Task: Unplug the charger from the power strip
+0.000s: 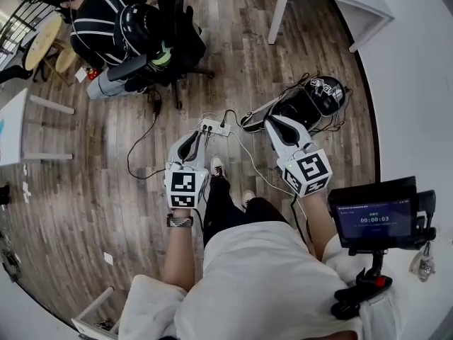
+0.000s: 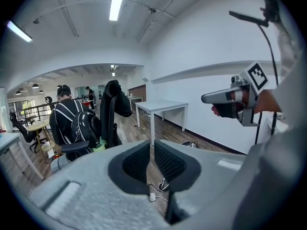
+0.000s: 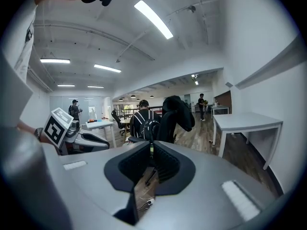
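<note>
Both forearms [image 1: 179, 257] reach forward, left gripper [image 1: 195, 139] and right gripper [image 1: 274, 123] tilted down, jaws slightly apart and empty, near the white power strip [image 1: 214, 127] on the floor [image 1: 106, 190]; its charger is too small to distinguish.

Power strip [image 1: 214, 127] on floor [image 1: 85, 190]

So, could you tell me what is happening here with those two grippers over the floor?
A standing person points the left hand-held gripper and right hand-held gripper down toward a white rectangular power strip on the brown wooden floor, cables plugged into it. Neither touches it; both pairs of jaws stand slightly apart and empty. Nothing is unplugged yet.
</note>
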The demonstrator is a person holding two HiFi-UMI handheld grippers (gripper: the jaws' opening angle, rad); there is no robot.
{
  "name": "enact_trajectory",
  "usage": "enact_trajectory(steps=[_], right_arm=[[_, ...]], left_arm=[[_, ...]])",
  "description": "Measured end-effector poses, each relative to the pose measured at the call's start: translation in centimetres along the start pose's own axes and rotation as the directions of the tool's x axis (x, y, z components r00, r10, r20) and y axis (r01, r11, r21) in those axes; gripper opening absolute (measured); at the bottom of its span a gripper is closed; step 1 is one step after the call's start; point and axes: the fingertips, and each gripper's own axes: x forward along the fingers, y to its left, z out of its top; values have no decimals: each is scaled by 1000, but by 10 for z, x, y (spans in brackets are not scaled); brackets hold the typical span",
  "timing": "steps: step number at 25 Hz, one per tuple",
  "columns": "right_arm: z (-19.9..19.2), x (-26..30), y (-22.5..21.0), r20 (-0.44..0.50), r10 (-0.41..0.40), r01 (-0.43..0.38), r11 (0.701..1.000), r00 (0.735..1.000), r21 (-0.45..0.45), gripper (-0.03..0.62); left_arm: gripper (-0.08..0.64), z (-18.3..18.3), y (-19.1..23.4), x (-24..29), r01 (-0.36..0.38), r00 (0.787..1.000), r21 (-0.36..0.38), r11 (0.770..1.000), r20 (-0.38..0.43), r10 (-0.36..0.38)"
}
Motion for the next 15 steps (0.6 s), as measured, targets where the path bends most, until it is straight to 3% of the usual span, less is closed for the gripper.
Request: enact_trajectory(steps=[11, 15], right_arm=[[-74, 82, -33, -38, -13, 13, 1000, 999, 2, 31], [-117, 111, -43, -46, -23, 23, 1000, 999, 10, 32]], left_arm=[[28, -52, 52, 79, 2, 1000, -32, 1000, 9, -2], [28, -95, 67, 113, 23, 1000, -8, 1000, -10, -23]])
